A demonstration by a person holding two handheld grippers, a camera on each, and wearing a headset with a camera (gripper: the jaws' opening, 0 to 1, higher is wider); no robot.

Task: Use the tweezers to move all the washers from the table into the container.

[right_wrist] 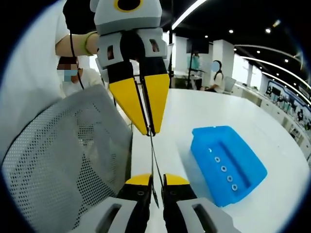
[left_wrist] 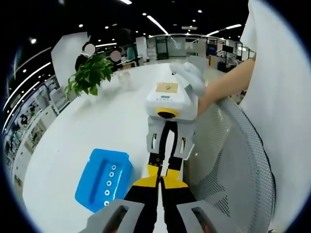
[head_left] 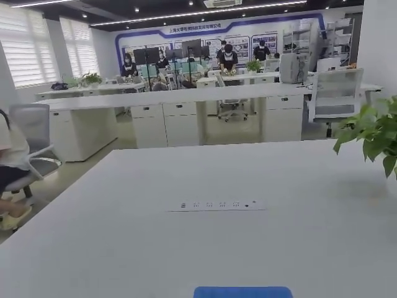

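In the right gripper view my right gripper [right_wrist: 156, 180] and my left gripper [right_wrist: 149, 132] face each other tip to tip above the table edge. Thin dark tweezers [right_wrist: 153, 155] run between them, and both pairs of yellow-tipped jaws are closed on them. A blue tray [right_wrist: 226, 162] lies on the white table to the right, with several small washers [right_wrist: 224, 169] in a row in its groove. From the left gripper view my left gripper [left_wrist: 160, 183] meets the right gripper [left_wrist: 163, 172], and the blue tray [left_wrist: 104, 179] with washers [left_wrist: 110, 180] lies to the left. The head view catches the tray's far edge [head_left: 242, 292].
A grey mesh chair back [right_wrist: 63, 160] stands close beside the grippers, off the table edge [left_wrist: 233, 174]. A potted plant [head_left: 372, 130] is at the table's right side and a socket strip [head_left: 214, 204] is set in the white table [head_left: 186, 248]. People work at desks far behind.
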